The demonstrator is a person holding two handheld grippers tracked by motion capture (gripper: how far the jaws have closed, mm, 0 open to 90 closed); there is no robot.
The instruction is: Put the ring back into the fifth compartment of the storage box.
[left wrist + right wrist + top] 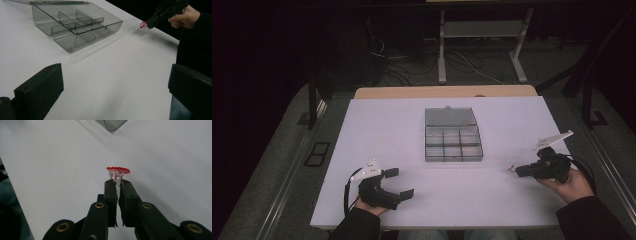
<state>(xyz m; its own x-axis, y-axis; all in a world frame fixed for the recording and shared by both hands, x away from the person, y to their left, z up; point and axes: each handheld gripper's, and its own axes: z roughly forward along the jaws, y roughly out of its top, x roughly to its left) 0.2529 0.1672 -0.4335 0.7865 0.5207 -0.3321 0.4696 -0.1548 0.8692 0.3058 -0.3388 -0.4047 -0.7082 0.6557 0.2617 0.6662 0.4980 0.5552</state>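
Resting low at the near left of the white table (377,130), left gripper (402,183) with jaws spread wide and nothing between them, black pads standing well apart at either edge of the left gripper view and only bare tabletop in the gap. Being gripped from behind by the person's left hand (371,202), dark sleeve coming in from the bottom edge. Pinching a small red-topped clear piece (117,171) at the very tips, right gripper (516,170), jaws pressed together on the clear stem, red scalloped cap sticking out just past the tips. Being held just above the table near its right side, well apart from the left gripper, with the right hand (573,184) wrapping the body and the grey three-cornered plate (553,139) standing above. Showing again as a red speck (142,24) at the far gripper's tip in the left gripper view. Sitting at mid-table between and beyond both grippers, a smoky clear compartment box (453,143), lid (450,116) lying open behind it, dividers splitting it into cells; contents of the cells too hard to tell. Lying near the red piece but apart from it.
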